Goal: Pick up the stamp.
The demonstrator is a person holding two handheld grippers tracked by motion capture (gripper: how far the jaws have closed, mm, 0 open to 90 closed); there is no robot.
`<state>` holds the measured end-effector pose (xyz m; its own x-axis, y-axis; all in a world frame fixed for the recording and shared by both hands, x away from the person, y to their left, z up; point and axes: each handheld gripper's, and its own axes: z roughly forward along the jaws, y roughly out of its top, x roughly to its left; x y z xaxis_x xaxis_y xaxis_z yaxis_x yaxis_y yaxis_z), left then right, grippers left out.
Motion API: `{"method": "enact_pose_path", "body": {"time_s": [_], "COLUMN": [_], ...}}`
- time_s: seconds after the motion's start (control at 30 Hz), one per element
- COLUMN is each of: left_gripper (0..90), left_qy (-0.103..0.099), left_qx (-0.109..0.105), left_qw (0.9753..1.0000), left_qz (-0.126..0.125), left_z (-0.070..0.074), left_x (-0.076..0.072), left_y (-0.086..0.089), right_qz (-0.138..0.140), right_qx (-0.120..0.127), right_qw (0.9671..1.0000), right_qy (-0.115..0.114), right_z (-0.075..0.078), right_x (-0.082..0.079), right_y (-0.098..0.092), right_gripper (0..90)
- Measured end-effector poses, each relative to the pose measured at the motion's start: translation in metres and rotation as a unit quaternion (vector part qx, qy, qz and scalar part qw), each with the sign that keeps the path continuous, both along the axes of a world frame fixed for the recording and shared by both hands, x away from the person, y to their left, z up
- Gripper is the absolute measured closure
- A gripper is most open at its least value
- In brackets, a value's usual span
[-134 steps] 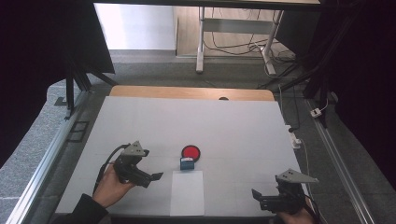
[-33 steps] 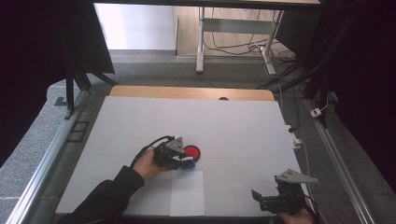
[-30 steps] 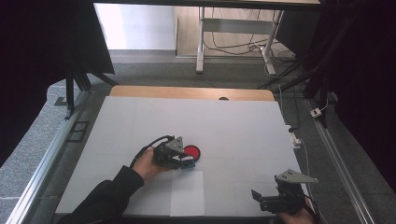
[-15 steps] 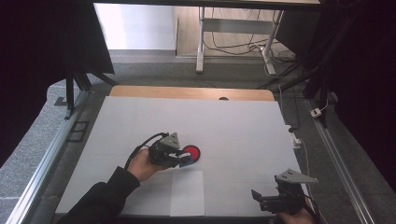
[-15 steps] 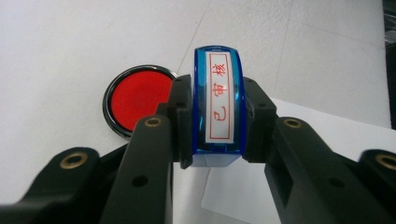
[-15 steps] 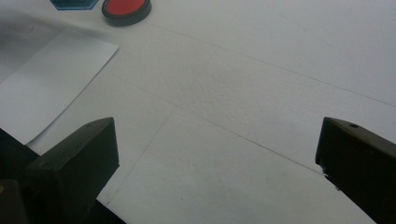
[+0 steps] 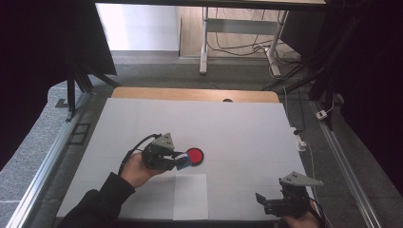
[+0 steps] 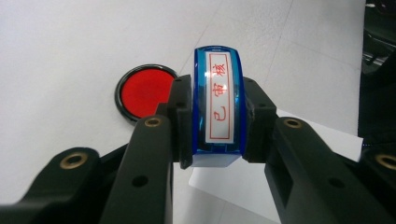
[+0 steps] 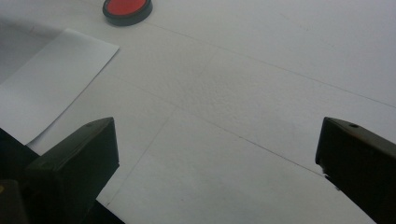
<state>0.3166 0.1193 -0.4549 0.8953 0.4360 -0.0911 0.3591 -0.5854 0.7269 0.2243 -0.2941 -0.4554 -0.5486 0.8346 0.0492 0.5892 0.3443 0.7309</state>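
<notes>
The blue stamp (image 8: 218, 105) sits clamped between the fingers of the left gripper (image 8: 215, 126), held above the desk (image 7: 237, 128) just beside the red ink pad (image 7: 194, 156). The left gripper view shows what the high view is too small to give: a white label with red characters in a red frame on the stamp's upper face, and the black pads pressing its two sides. From above, the stamp (image 7: 183, 160) is a small blue block at the gripper's tip, with a white sheet of paper (image 7: 190, 195) near it toward the person. The right gripper (image 7: 278, 205) rests at the desk's near right corner, well apart, its fingers spread wide with bare desk between them; its own view catches the ink pad (image 9: 127, 9) and paper (image 9: 51, 77) farther off.
</notes>
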Motion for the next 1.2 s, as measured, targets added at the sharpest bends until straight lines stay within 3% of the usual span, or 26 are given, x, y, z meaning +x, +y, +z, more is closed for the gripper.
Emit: {"method": "enact_pose_path", "body": {"time_s": [0.5, 1.03, 1.2], "left_gripper": [69.4, 69.4, 69.4], "left_qy": [-0.003, 0.003, 0.001], "left_qx": [-0.039, -0.079, -0.081], "left_qw": [0.9986, 0.9959, 0.9958], "left_qz": [0.036, 0.044, 0.042], "left_z": [0.014, 0.022, 0.022], "left_x": [-0.027, -0.052, -0.055], "left_y": [0.025, 0.038, 0.038], "right_qz": [0.000, 0.004, 0.007], "right_qx": [0.000, 0.002, 0.000], "right_qw": [1.0000, 1.0000, 1.0000], "right_qy": [0.000, 0.002, 0.002], "right_z": [0.000, 0.000, 0.000], "right_x": [0.000, 0.000, 0.000], "right_y": [0.000, 0.000, 0.000], "right_gripper": [0.0, 0.1, 1.5]}}
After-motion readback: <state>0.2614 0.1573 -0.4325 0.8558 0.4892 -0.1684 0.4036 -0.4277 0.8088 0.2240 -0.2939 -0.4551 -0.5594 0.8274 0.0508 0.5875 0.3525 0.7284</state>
